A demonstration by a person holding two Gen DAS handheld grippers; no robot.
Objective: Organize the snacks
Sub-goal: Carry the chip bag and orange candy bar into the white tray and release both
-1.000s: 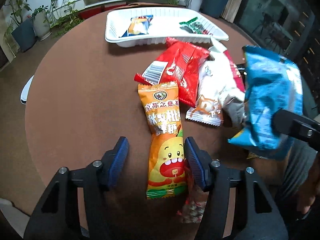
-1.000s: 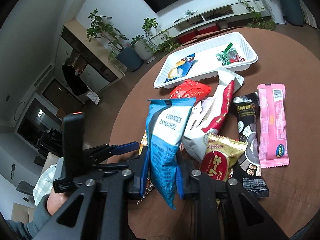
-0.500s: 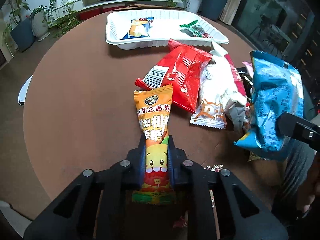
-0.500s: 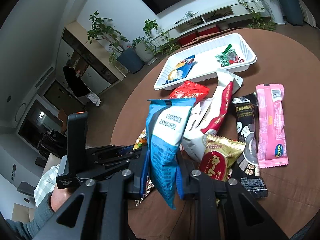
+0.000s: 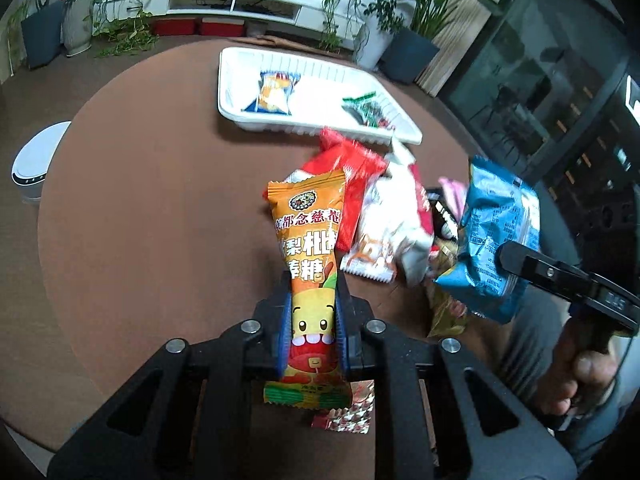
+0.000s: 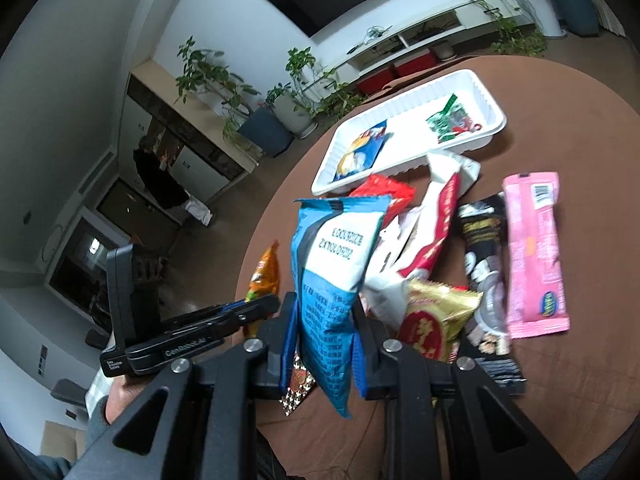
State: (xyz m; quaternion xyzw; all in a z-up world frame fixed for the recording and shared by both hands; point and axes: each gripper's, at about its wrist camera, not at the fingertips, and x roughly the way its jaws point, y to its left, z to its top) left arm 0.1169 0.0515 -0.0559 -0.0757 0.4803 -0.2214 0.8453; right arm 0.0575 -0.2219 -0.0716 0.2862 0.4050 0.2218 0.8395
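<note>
1. We take the white ribbed plastic tray (image 5: 320, 128) at the far side of the round brown worktop (image 5: 160, 200) as our landmark; two small wrapped snacks already lie inside it.
2. Our left gripper (image 5: 312, 316) has its jaws pinched nearly together on the lower half of a long orange foil candy packet with a cartoon face (image 5: 310, 248). The packet is off the worktop, on the near side of the tray, with its top end pointing toward the tray.
3. Our right gripper (image 6: 322, 340) has its jaws narrowly closed on a blue and white crinkly snack bag (image 6: 332, 272), held upright, nearer to us than the tray and to its right.
4. Between the tray and our grippers lies the loose heap: a red foil packet (image 5: 356, 184), a white and red pouch (image 6: 432, 224), a gold wrapper (image 6: 436, 320), a black packet (image 6: 484, 256) and a pink flat bar (image 6: 536, 252).
5. We judge both held packets to be light, soft and slippery. The film crumples under the jaws, and the free end of the orange one droops and may swing.
6. The grip sits best across the filled middle or on a sealed end seam, where the film cannot slide; brittle contents call for a gentle squeeze.
</note>
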